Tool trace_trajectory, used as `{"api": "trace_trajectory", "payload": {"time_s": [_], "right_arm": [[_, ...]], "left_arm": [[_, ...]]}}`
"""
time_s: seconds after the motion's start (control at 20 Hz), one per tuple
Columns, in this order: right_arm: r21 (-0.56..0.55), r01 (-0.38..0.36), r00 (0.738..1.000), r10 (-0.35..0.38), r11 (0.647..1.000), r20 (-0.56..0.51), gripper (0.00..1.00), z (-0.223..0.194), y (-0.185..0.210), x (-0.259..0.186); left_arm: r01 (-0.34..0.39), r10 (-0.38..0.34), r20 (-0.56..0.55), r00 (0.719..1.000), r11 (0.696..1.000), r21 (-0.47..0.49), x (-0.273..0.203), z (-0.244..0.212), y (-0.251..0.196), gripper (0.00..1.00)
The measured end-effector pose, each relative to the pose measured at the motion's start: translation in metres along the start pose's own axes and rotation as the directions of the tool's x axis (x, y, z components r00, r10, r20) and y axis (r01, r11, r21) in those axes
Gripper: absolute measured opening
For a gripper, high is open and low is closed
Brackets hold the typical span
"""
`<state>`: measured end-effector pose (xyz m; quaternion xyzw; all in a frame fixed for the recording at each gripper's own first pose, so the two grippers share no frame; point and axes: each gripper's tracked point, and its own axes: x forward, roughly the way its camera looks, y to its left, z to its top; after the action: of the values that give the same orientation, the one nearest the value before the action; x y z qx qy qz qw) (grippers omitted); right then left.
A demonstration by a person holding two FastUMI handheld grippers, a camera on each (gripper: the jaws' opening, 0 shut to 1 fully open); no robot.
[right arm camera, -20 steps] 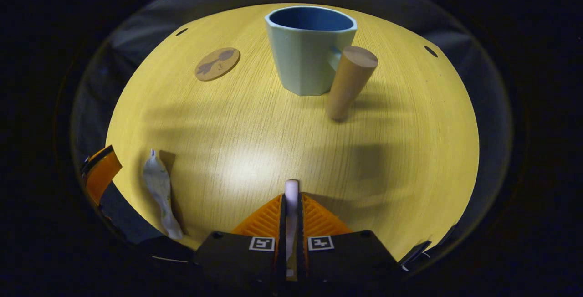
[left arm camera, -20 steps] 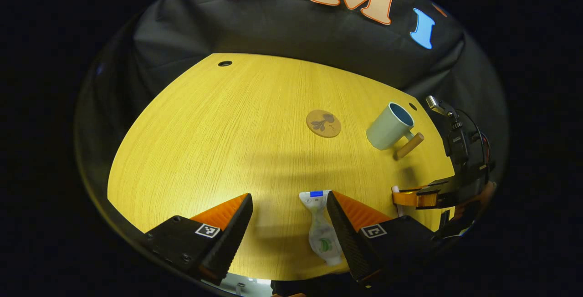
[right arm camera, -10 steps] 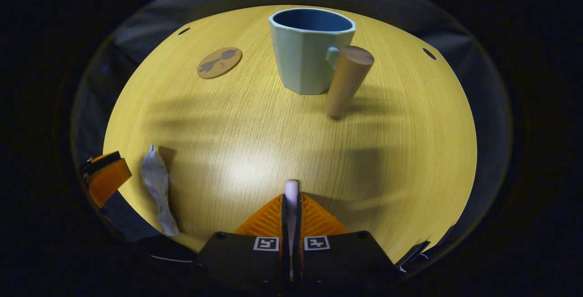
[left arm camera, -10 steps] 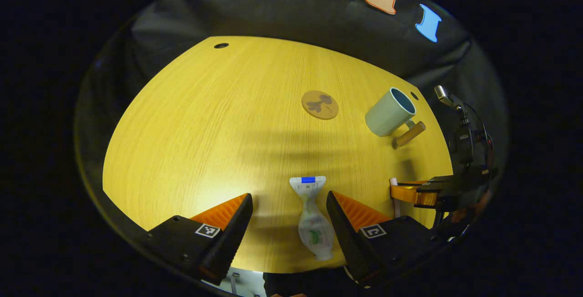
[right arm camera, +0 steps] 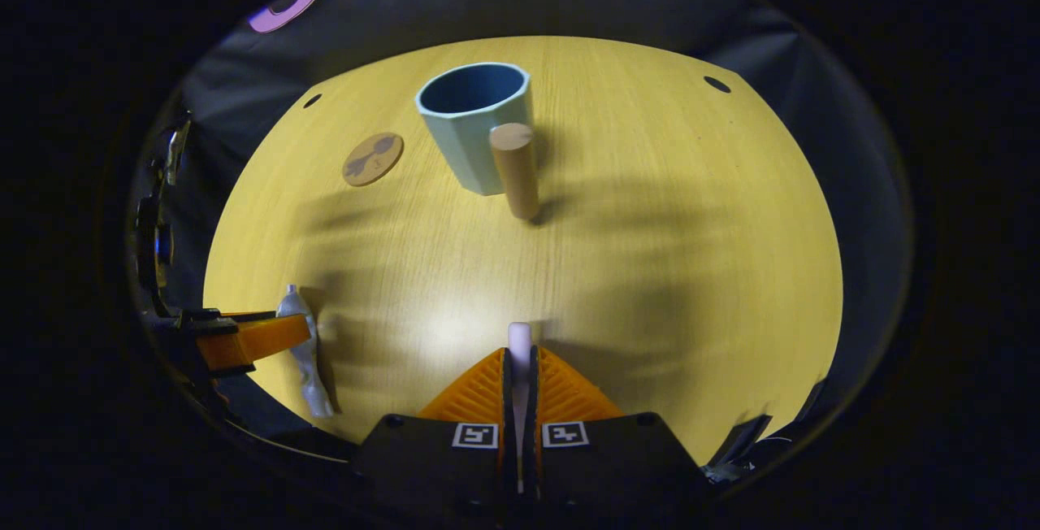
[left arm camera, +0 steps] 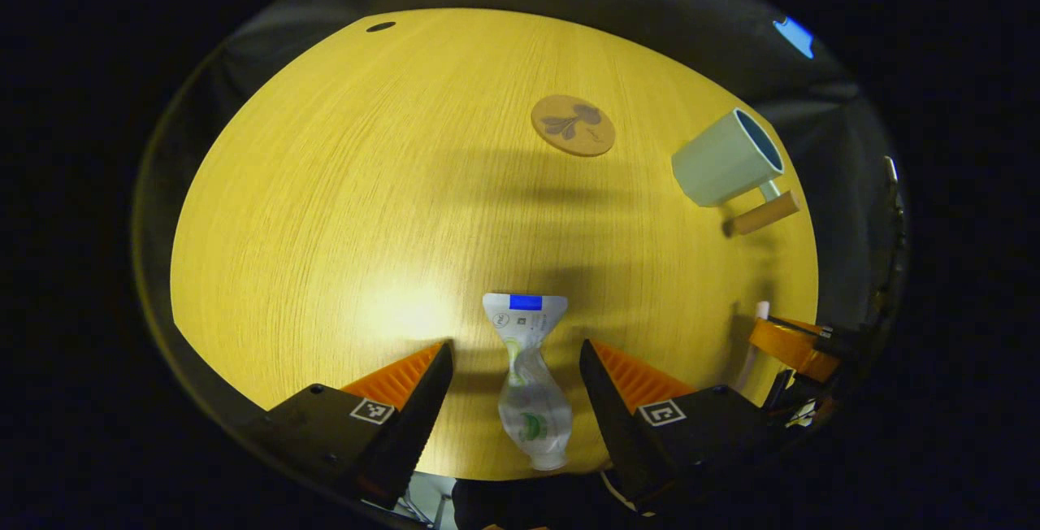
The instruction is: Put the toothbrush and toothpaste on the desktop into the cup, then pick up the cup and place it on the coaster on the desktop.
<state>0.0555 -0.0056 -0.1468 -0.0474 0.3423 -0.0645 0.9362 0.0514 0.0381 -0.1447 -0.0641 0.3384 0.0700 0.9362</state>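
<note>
A crumpled toothpaste tube [left arm camera: 524, 375] lies on the yellow table near its front edge, between the fingers of my open left gripper [left arm camera: 513, 347], which do not touch it. My right gripper [right arm camera: 519, 355] is shut on a pale toothbrush [right arm camera: 519, 335] whose end sticks out past the fingertips. The pale blue cup [right arm camera: 475, 123] with a wooden handle [right arm camera: 515, 168] stands upright farther ahead. A round cork coaster [right arm camera: 373, 158] lies to its left. The left gripper view has the cup [left arm camera: 727, 166] at far right, the coaster [left arm camera: 574, 124] and the right gripper [left arm camera: 792, 347].
The wooden table [left arm camera: 341, 188] has small dark holes near its far edge [left arm camera: 380, 26] [right arm camera: 717, 84]. Black cloth walls the booth behind it. In the right gripper view the left gripper [right arm camera: 252, 336] and the tube [right arm camera: 305, 363] sit at the lower left.
My left gripper has tipped down and shifted until the tube lies centred between its fingers. My right gripper has drawn back from the cup with the toothbrush held.
</note>
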Motion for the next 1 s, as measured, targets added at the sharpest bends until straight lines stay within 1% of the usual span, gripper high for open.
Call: {"api": "trace_trajectory", "payload": {"time_s": [0.05, 0.2, 0.25, 0.35, 0.5, 0.55, 0.6, 0.65, 0.7, 0.75, 0.8, 1.0], "right_arm": [[0.003, 0.011, 1.000, -0.011, 1.000, 0.000, 0.06, -0.001, -0.006, -0.001], [0.022, 0.011, 1.000, -0.011, 1.000, -0.005, 0.06, -0.007, -0.015, -0.005], [0.023, 0.016, 1.000, -0.016, 1.000, -0.005, 0.06, -0.008, -0.019, -0.006], [0.034, 0.019, 1.000, -0.019, 0.999, -0.004, 0.06, -0.008, -0.023, -0.006], [0.048, 0.009, 1.000, -0.010, 0.999, 0.005, 0.05, -0.004, -0.027, -0.006], [0.052, 0.008, 1.000, -0.009, 0.999, 0.009, 0.05, -0.001, -0.029, -0.006], [0.055, 0.008, 1.000, -0.009, 0.998, 0.013, 0.06, -0.001, -0.031, -0.006], [0.056, 0.011, 1.000, -0.012, 0.998, 0.014, 0.05, 0.000, -0.034, -0.007], [0.056, 0.014, 1.000, -0.015, 0.998, 0.015, 0.06, -0.001, -0.037, -0.007], [0.056, 0.017, 1.000, -0.018, 0.998, 0.016, 0.06, 0.000, -0.039, -0.008], [0.058, 0.018, 1.000, -0.019, 0.998, 0.020, 0.06, 0.000, -0.041, -0.007], [0.069, 0.031, 0.998, -0.035, 0.997, 0.051, 0.06, 0.006, -0.052, -0.011]], "left_arm": [[-0.005, 0.005, -0.008, 1.000, 1.000, -0.001, 0.001, 0.000, 0.001, 0.92], [-0.010, 0.010, -0.022, 1.000, 1.000, -0.020, 0.007, 0.001, -0.002, 0.83], [-0.023, 0.023, -0.030, 0.999, 0.999, -0.026, 0.008, 0.001, -0.001, 0.70], [-0.034, 0.033, -0.028, 0.999, 0.999, -0.022, 0.010, 0.002, -0.001, 0.57], [-0.064, 0.063, -0.049, 0.997, 0.998, -0.016, 0.014, -0.001, -0.003, 0.46], [-0.068, 0.067, -0.049, 0.997, 0.998, -0.015, 0.015, 0.000, -0.006, 0.37], [-0.073, 0.073, -0.043, 0.996, 0.997, -0.013, 0.014, 0.000, -0.006, 0.34], [-0.075, 0.074, -0.051, 0.996, 0.997, -0.017, 0.012, -0.002, -0.007, 0.24], [-0.071, 0.070, -0.050, 0.996, 0.997, -0.021, 0.013, -0.001, -0.006, 0.22], [-0.074, 0.072, -0.047, 0.996, 0.997, -0.028, 0.012, 0.000, -0.004, 0.16], [-0.072, 0.071, -0.048, 0.996, 0.997, -0.027, 0.011, -0.001, -0.004, 0.13], [-0.037, 0.035, -0.025, 0.999, 0.997, -0.073, 0.007, 0.003, -0.007, 0.06]]}}
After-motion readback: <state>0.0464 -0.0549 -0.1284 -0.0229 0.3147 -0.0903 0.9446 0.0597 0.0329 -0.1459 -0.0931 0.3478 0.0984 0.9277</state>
